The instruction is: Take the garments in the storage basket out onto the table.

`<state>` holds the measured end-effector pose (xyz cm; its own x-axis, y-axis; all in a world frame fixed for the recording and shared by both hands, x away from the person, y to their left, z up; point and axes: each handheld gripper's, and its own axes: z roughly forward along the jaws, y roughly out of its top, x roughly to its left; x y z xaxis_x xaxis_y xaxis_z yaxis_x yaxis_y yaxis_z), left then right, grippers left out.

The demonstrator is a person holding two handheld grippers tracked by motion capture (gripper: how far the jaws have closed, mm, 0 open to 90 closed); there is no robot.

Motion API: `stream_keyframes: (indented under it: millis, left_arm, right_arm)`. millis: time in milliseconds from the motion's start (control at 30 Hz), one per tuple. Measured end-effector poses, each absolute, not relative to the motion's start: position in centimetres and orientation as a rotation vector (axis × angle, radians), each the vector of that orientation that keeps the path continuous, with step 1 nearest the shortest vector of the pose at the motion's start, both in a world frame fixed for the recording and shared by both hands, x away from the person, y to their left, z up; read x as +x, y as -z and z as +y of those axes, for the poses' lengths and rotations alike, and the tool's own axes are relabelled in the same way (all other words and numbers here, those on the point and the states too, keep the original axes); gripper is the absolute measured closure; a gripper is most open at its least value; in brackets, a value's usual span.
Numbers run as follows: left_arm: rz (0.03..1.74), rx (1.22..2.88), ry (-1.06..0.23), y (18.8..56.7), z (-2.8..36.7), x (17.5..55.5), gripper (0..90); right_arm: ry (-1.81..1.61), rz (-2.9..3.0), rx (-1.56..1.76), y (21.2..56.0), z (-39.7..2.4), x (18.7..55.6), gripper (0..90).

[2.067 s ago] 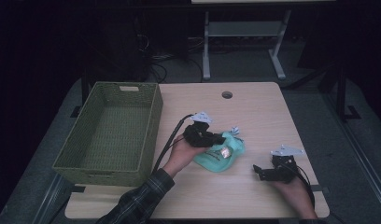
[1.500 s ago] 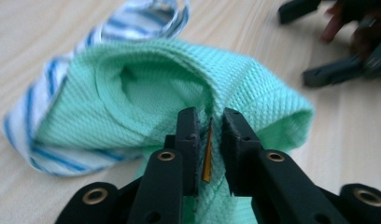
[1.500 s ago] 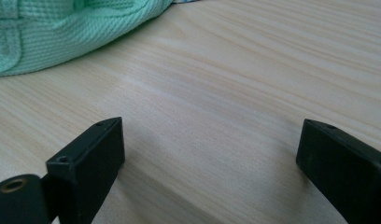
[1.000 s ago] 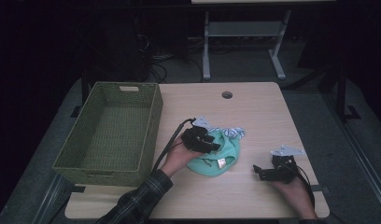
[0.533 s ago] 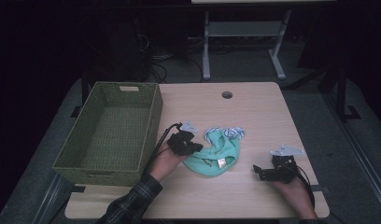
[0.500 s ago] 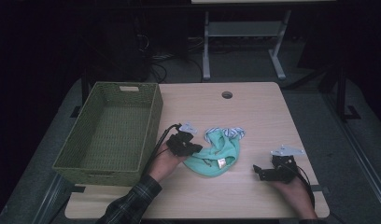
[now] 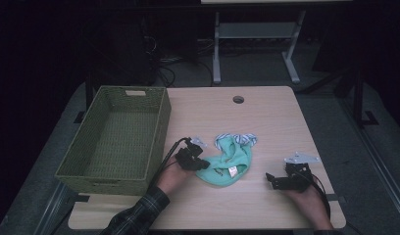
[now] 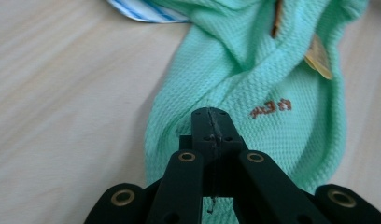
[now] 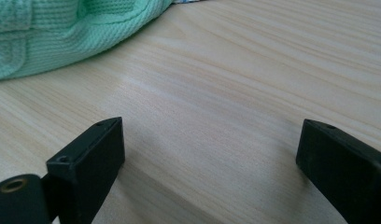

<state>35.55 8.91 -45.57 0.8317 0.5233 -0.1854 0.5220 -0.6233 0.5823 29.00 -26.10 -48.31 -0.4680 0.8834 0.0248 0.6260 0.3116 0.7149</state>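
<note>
The wicker basket (image 7: pixel 114 139) at the table's (image 7: pixel 266 117) left stands empty, so putting the mint-green garment (image 7: pixel 231 159) away is all still ahead; it lies crumpled mid-table, between the hands. The left gripper (image 7: pixel 200 164) is clenched on its near edge, having moved leftward off the cloth's middle to that edge since earlier. The right gripper (image 9: pixel 209 161) rests apart, jaws released.

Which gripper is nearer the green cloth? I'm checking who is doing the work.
Left. The left gripper is shut on the green cloth's edge; the right gripper rests open on the table, apart from it.
</note>
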Motion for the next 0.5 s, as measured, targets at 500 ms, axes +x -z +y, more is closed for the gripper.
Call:
stream_keyframes:
  millis: [500]
  left_arm:
    - [0.635,2.317,0.02,44.0,8.2,32.8,88.1]
  right_arm:
    - [-0.952,2.22,1.345,48.3,-26.1,28.9,7.4]
